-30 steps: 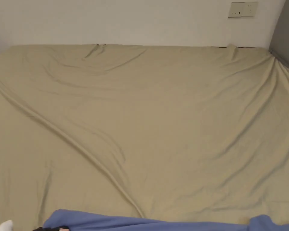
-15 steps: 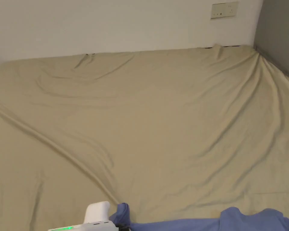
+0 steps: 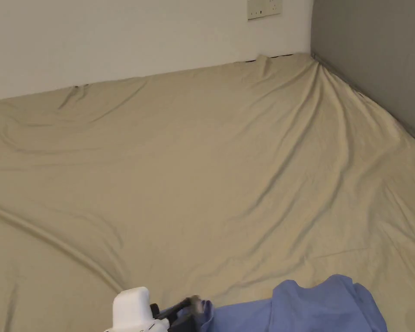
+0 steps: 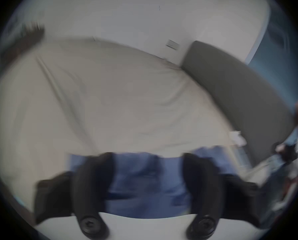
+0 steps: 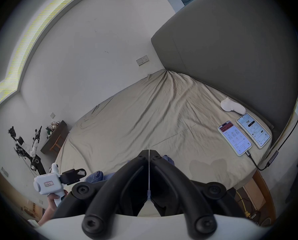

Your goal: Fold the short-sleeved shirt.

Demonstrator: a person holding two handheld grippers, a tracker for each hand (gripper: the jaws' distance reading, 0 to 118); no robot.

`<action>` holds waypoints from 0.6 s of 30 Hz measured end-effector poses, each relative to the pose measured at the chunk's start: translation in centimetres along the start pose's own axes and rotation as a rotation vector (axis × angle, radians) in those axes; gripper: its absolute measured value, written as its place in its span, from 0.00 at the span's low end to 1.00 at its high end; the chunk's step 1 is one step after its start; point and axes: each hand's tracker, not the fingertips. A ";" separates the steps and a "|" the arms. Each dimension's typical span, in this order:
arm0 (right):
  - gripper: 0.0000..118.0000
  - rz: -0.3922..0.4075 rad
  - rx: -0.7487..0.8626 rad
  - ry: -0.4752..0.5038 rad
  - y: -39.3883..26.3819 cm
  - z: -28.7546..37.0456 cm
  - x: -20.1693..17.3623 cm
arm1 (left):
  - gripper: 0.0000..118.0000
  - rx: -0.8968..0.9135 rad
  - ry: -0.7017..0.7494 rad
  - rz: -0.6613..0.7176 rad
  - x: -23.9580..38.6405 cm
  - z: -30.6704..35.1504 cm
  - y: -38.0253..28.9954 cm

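Head view: blue shirt (image 3: 314,307) sits bunched on the near edge of the bed sheet (image 3: 211,173), far from the wall socket (image 3: 264,7) up at the head corner. My left gripper (image 3: 189,309) is right at the shirt's left end, white body low in frame, tips blurred by motion, so I can't say from here if they're pinching cloth.

Left gripper view, also blurry: left gripper's two dark jaws stand wide apart w/ blue shirt fabric (image 4: 144,179) spread in the gap between them and beyond. No clamp that I can see; nothing gripped.

Right gripper view: right gripper (image 5: 149,154) has its jaws pressed together, just a hairline slit between them. A thin sliver of blue shows low in that slit, and shirt (image 5: 95,175) pokes out either side of the jaws, so it looks pinched on the shirt's edge. Left gripper visible off to the side w/ a hand (image 5: 52,199) on its handle, by the shirt's other end.

Also on the sheet, near the grey headboard (image 5: 231,53): two phones (image 5: 234,138) side by side, one w/ a cable (image 5: 255,162), and a white sock (image 5: 232,106) beyond them.
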 end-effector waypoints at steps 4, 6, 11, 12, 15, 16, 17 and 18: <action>0.03 -0.020 -0.007 0.024 -0.2 -0.3 0.3 | 0.03 -0.140 0.155 -0.138 -0.1 -3.9 -2.8; 0.03 -0.020 -0.005 0.027 -0.2 -0.2 0.3 | 0.03 -0.207 0.085 -0.108 0.8 -5.6 -4.6; 0.03 -0.025 0.017 0.017 0.0 0.8 0.8 | 0.03 -0.239 0.010 -0.269 7.1 -5.5 -7.2; 0.03 -0.033 0.021 0.010 0.0 1.0 1.0 | 0.03 -0.240 -0.023 -0.298 8.3 -6.2 -7.7; 0.03 -0.051 0.031 -0.003 0.2 1.1 1.4 | 0.03 -0.243 -0.039 -0.355 10.9 -7.5 -8.2; 0.03 -0.052 0.032 -0.010 0.2 1.2 1.4 | 0.03 -0.252 -0.041 -0.340 11.7 -7.2 -7.4; 0.03 -0.052 0.033 -0.012 0.2 1.3 1.3 | 0.03 -0.260 -0.056 -0.319 12.0 -6.8 -6.8; 0.03 -0.051 0.034 -0.011 0.3 1.4 1.2 | 0.03 -0.256 -0.121 -0.268 11.6 -6.2 -6.1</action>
